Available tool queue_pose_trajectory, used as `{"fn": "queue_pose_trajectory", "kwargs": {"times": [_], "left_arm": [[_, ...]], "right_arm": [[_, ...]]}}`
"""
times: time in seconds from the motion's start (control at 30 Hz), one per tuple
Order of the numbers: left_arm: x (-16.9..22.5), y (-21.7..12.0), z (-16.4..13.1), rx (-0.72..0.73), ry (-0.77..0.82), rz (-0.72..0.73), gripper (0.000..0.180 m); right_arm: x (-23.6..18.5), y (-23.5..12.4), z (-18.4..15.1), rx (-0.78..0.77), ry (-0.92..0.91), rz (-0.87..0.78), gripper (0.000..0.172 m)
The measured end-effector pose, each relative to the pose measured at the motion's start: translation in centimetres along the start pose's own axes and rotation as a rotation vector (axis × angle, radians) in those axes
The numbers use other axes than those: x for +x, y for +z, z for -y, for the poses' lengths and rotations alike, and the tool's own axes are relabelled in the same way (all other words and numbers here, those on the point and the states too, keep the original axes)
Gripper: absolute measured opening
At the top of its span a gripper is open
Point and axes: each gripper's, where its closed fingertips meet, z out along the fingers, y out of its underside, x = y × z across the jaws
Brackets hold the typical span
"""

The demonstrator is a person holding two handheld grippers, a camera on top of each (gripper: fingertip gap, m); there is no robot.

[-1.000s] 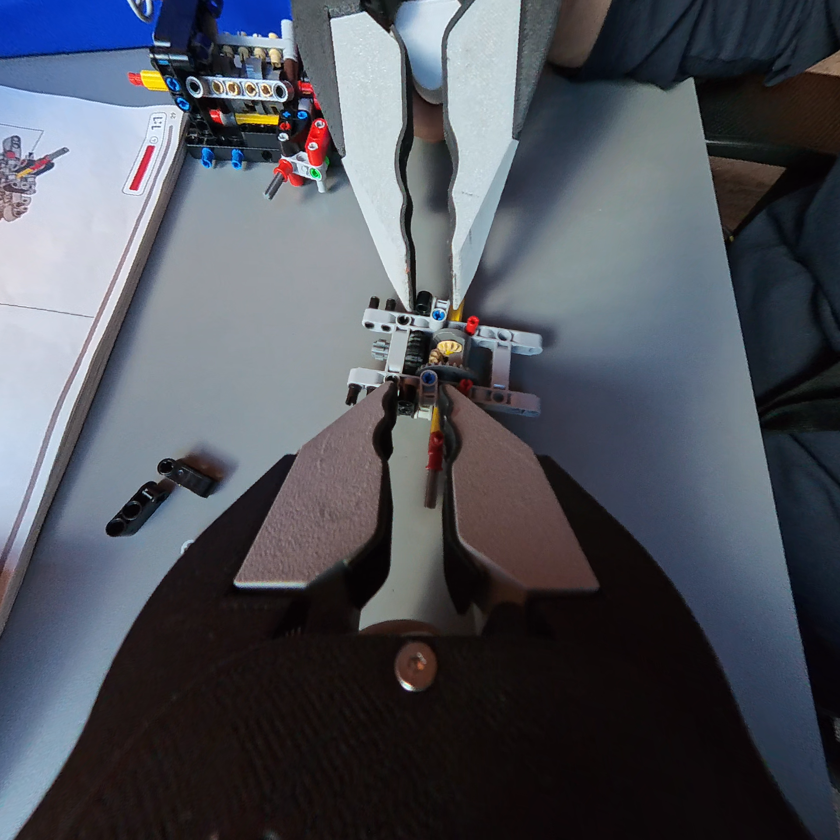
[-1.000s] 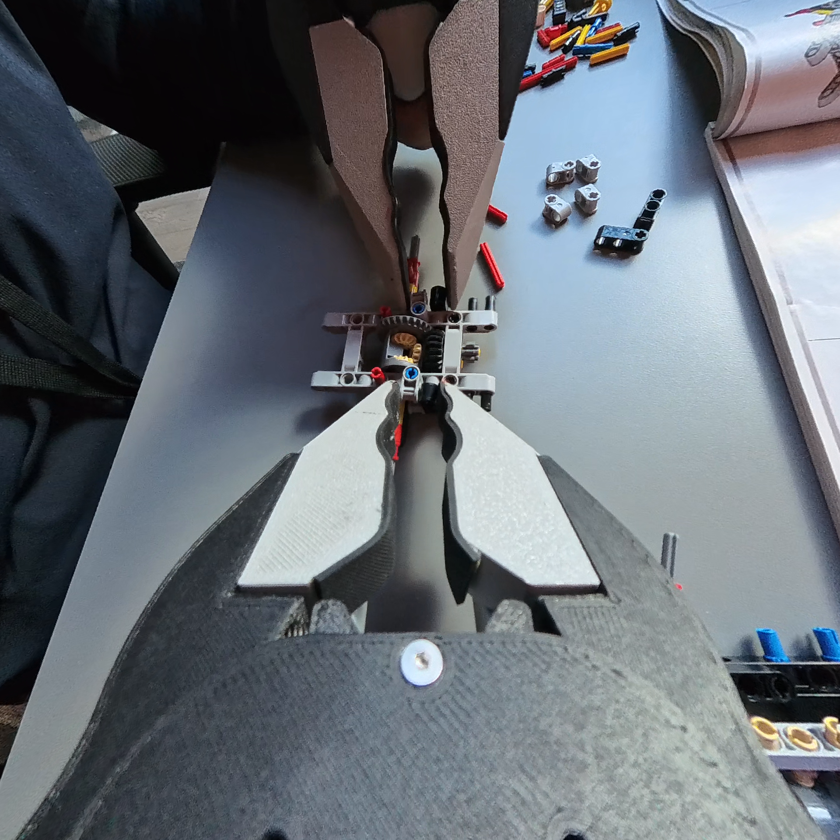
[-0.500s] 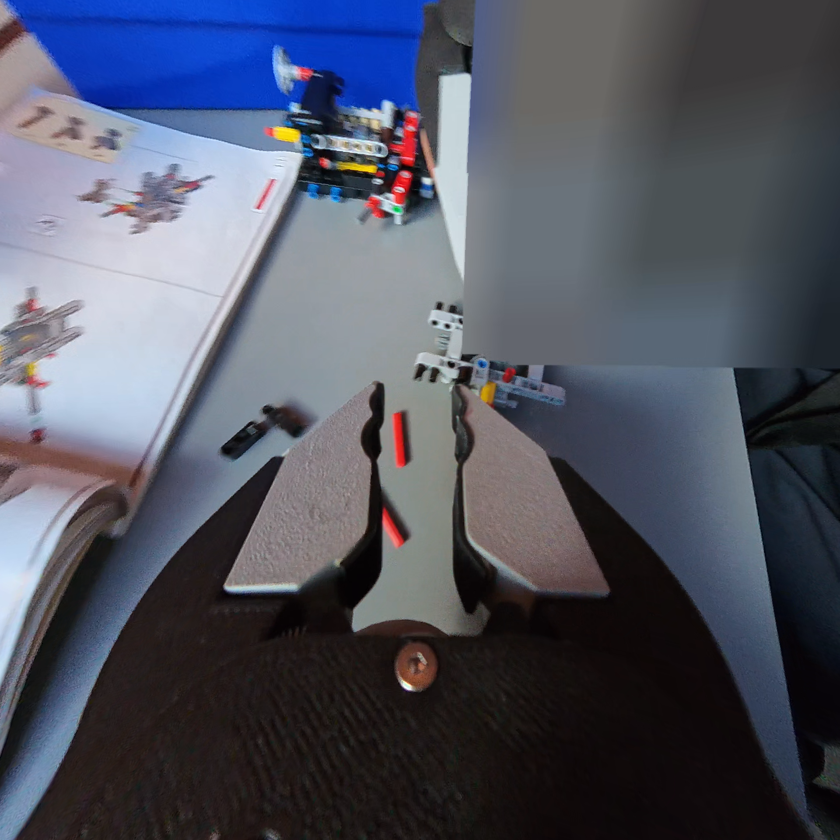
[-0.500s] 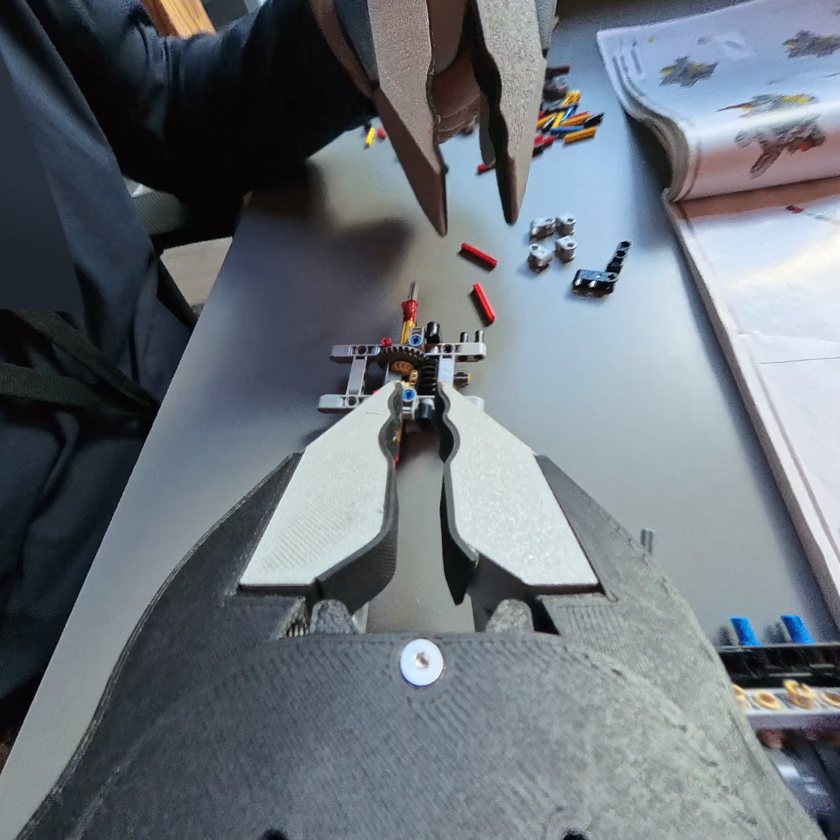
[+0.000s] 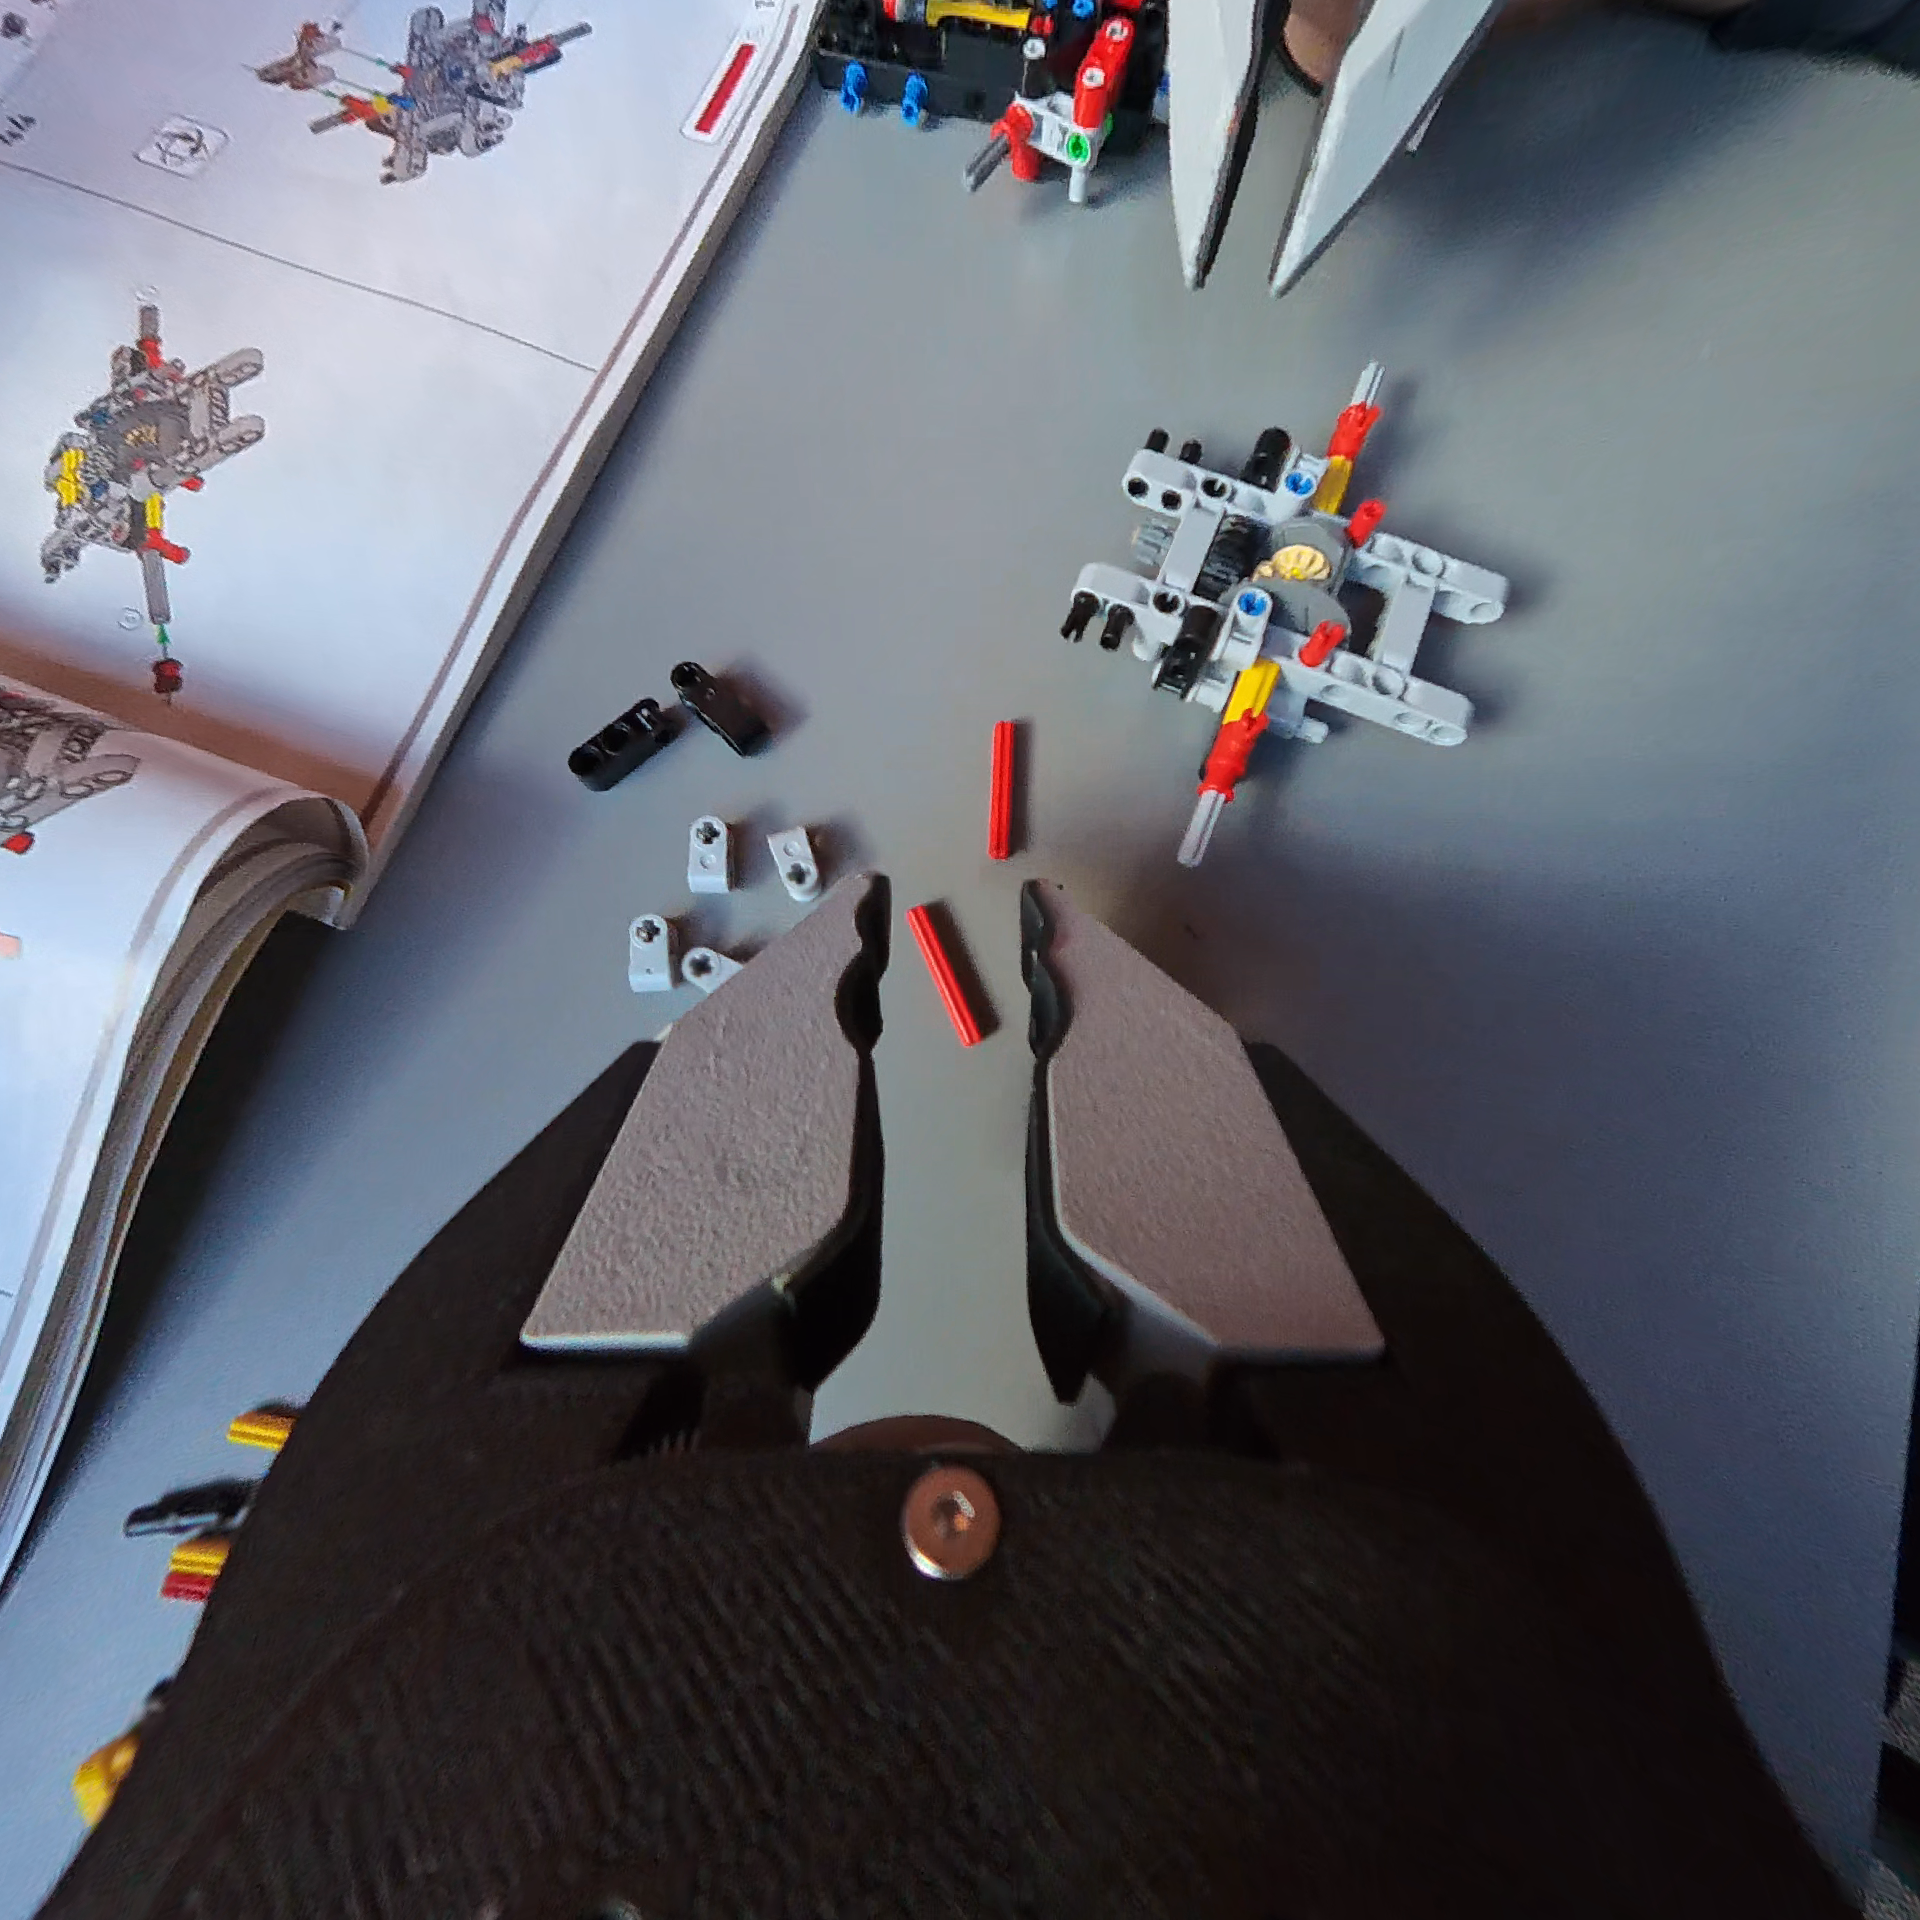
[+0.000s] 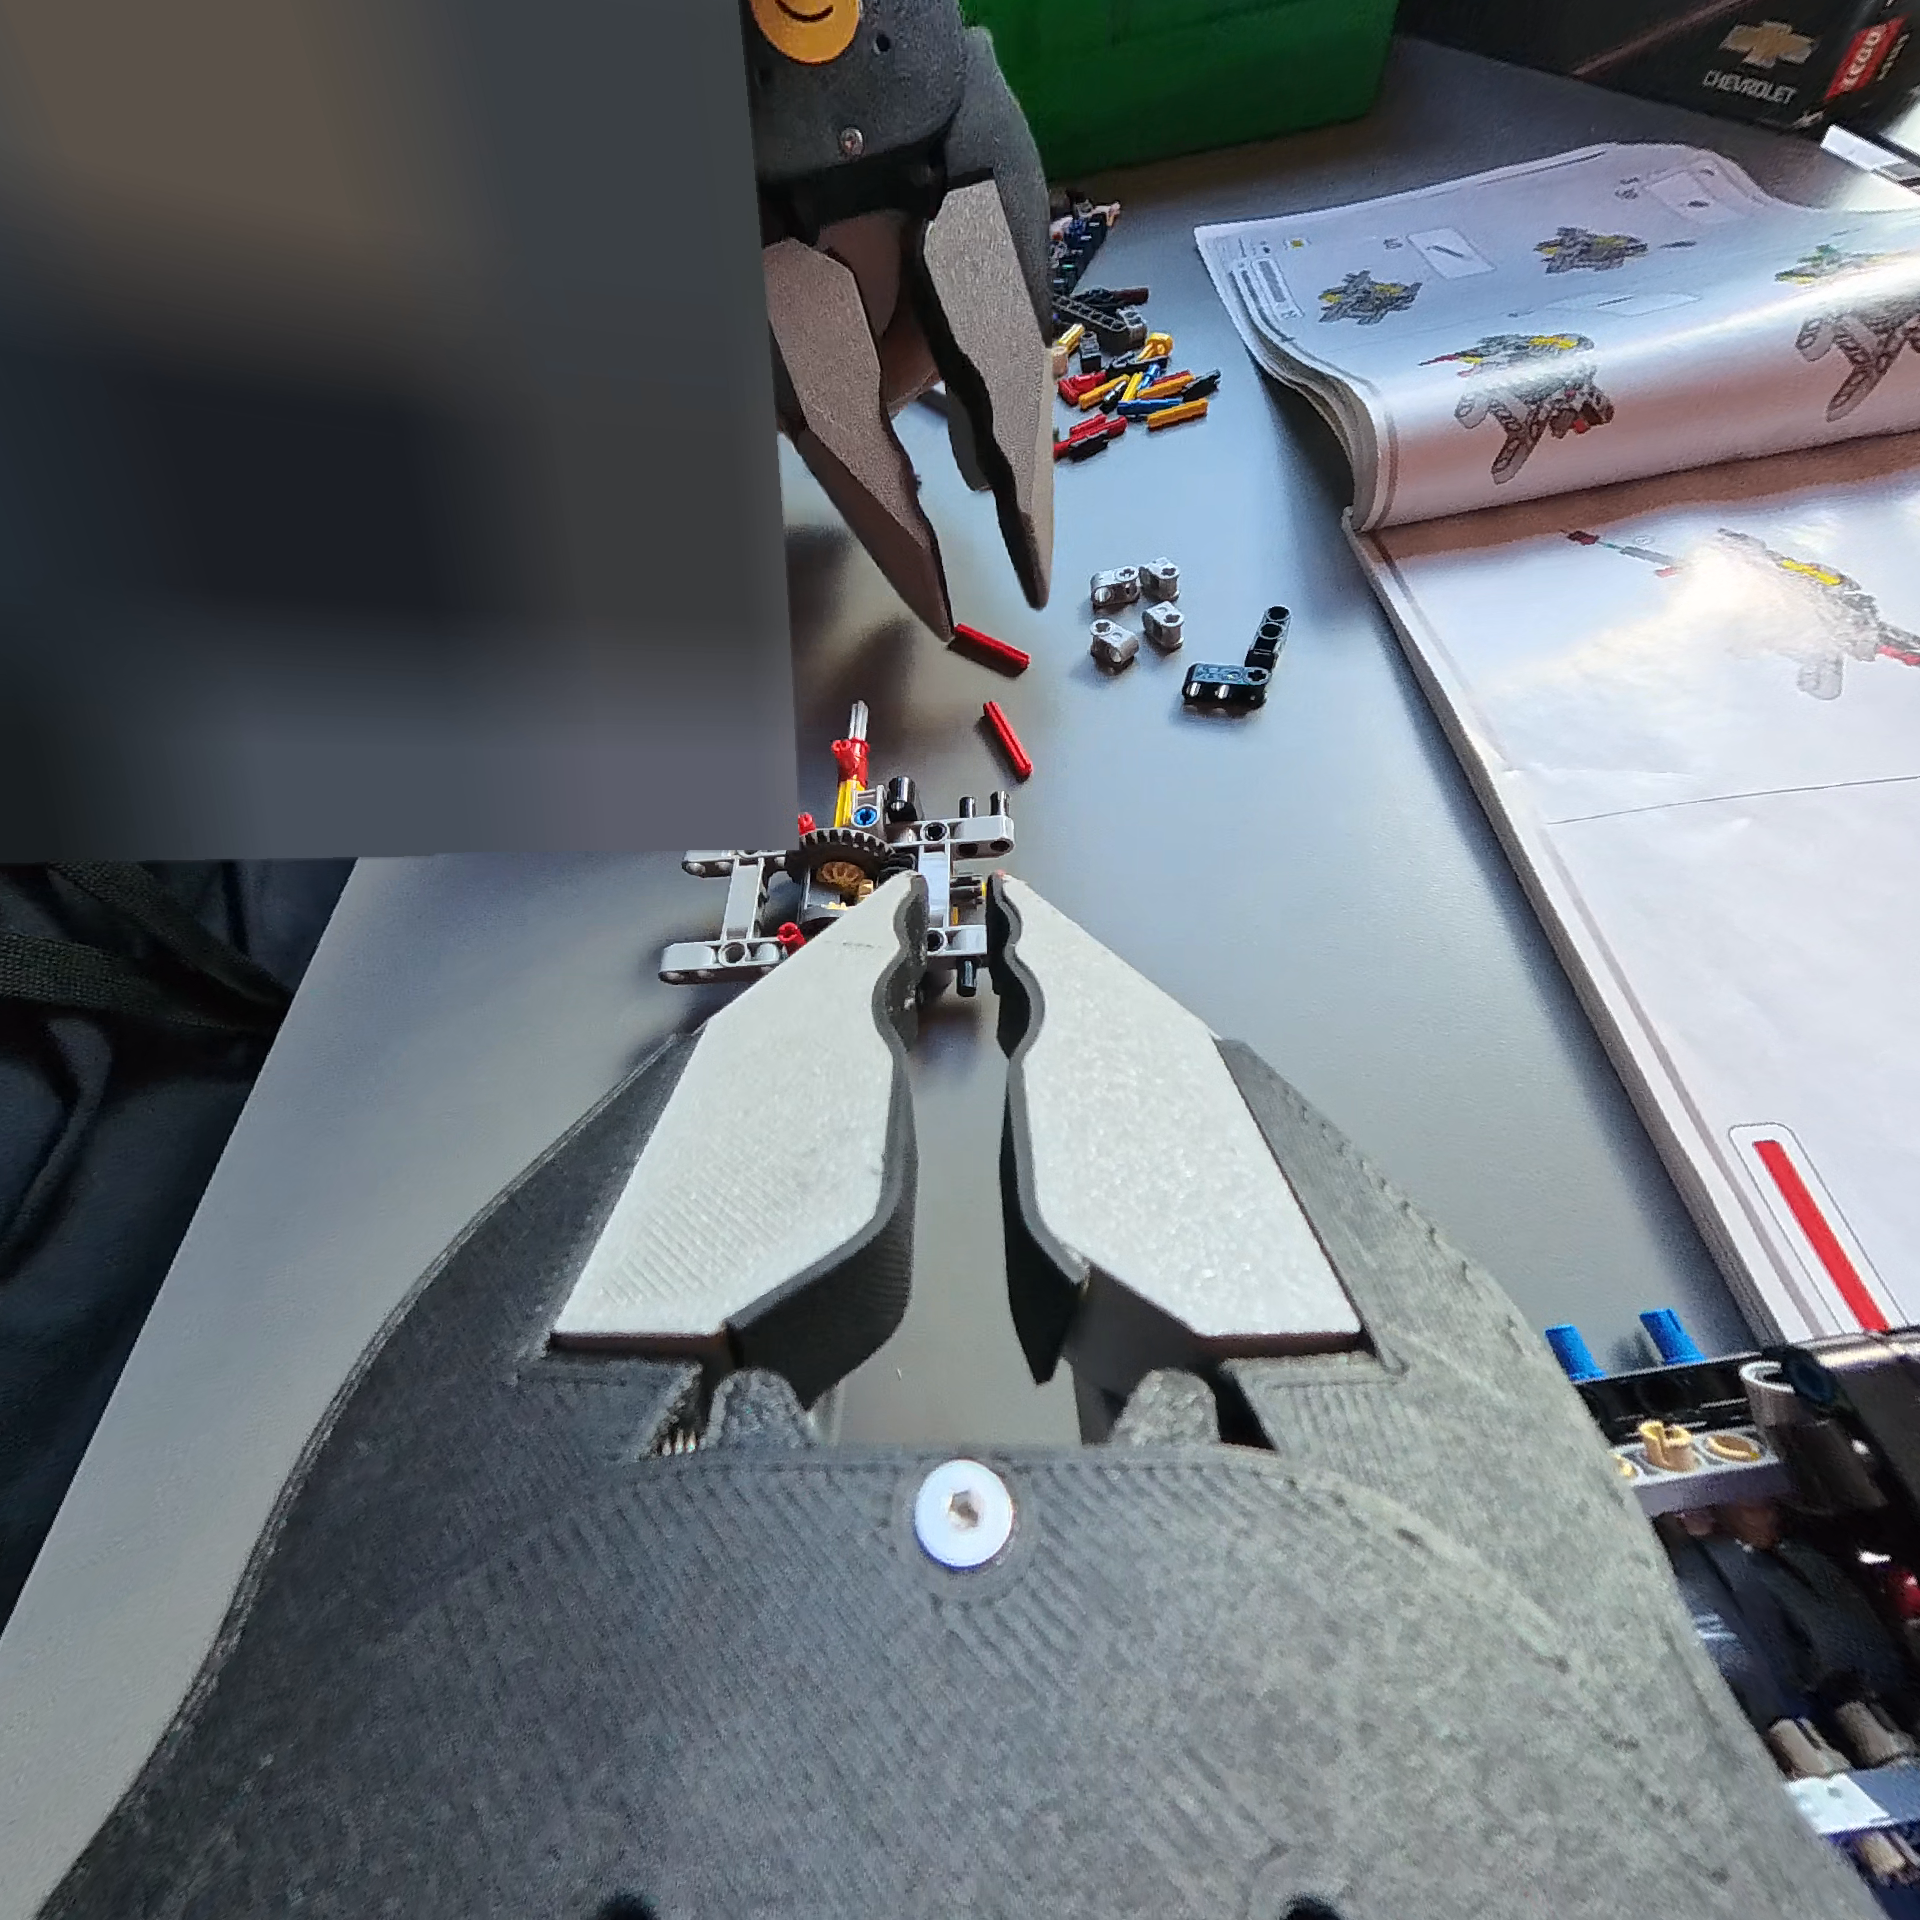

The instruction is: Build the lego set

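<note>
hobby desk — grey table (image 6: 1351, 987) | instruction booklet (image 5: 312, 312) | loose building-toy parts (image 6: 1132, 384)

Daylight falls from one side, cool and fairly bright, throwing soft shadows beside the small parts on the grey worktop (image 5: 1558, 1039). Glare washes the open booklet (image 6: 1714, 644) (its glossy pages nearly white in places). Wide-angle bending stretches the edges; near corners are blurred, slightly smeared.

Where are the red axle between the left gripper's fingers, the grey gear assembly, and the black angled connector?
red axle (image 5: 945, 974), left wrist view, mid-shaft.
grey gear assembly (image 5: 1405, 620), left wrist view, grey frame crossbeam.
black angled connector (image 6: 1226, 686), right wrist view, lower arm.
</note>
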Motion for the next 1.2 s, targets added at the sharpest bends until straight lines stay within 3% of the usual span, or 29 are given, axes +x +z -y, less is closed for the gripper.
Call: {"fn": "queue_pose_trajectory", "kwargs": {"times": [0.5, 0.77, 0.87, 1.0, 1.2], "left_arm": [[-0.5, 0.0, -2.5, -0.113, 0.0, 0.103, 0.023], [-2.7, -4.3, -2.8, -0.009, -0.159, 0.193, 0.018], [-3.1, -3.4, -1.6, 0.008, -0.177, 0.18, 0.016], [-3.9, -1.1, -1.9, -0.061, -0.18, 0.192, 0.021], [-4.5, -0.3, -2.3, -0.036, -0.285, 0.193, 0.027]], "right_arm": [[0.1, 0.0, 0.0, 0.001, -0.015, -0.017, 0.007], [0.1, 0.1, 0.3, 0.014, -0.017, -0.014, 0.004], [0.0, 0.2, 0.3, 0.01, -0.022, -0.016, 0.004], [0.1, 0.0, 0.3, 0.02, -0.034, -0.036, 0.003], [0.1, 0.0, 0.3, 0.017, -0.024, -0.028, 0.003]]}}
